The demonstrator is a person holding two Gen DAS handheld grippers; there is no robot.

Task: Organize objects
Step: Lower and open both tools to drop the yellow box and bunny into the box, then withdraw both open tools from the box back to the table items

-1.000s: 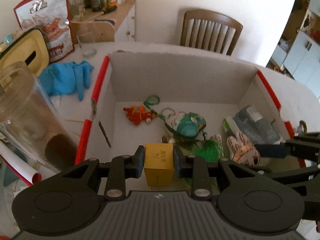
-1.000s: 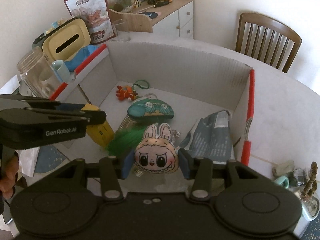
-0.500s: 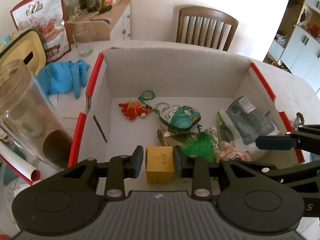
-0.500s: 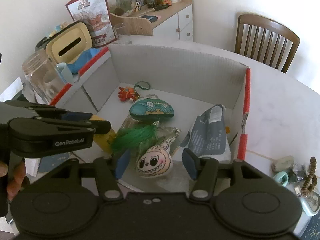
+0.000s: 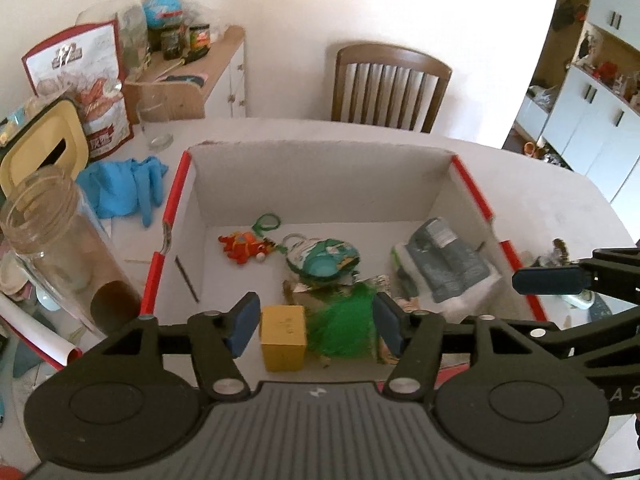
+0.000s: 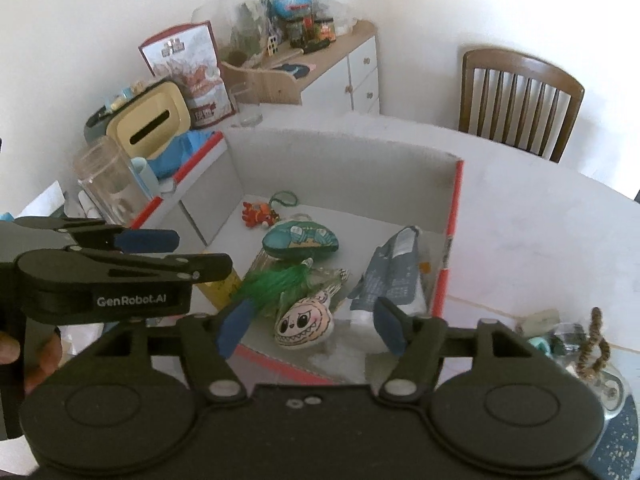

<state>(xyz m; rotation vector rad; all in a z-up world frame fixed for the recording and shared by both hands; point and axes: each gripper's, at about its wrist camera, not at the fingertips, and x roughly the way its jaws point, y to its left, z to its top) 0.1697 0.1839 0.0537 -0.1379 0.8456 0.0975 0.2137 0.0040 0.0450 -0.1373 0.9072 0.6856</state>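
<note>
A white cardboard box with red edges (image 5: 320, 172) (image 6: 340, 152) sits on the table. Inside lie a yellow block (image 5: 283, 337) (image 6: 218, 286), a green tassel (image 5: 344, 330) (image 6: 276, 282), a rabbit-face plush (image 6: 302, 322), a teal pouch (image 5: 324, 262) (image 6: 300, 240), an orange toy (image 5: 242, 242) (image 6: 258, 214) and a grey packet (image 5: 448, 264) (image 6: 394, 272). My left gripper (image 5: 316, 322) is open above the yellow block, apart from it. My right gripper (image 6: 310, 324) is open above the plush, apart from it.
A glass jar (image 5: 60, 248) stands left of the box, with blue gloves (image 5: 124, 188), a yellow-lidded tissue box (image 5: 44, 152) and a snack bag (image 5: 86, 84) behind. A wooden chair (image 5: 390, 84) stands beyond the table. Small clutter (image 6: 576, 344) lies right of the box.
Both grippers opened and drew back upward. The yellow block left the left gripper and the plush left the right one; both now lie in the box.
</note>
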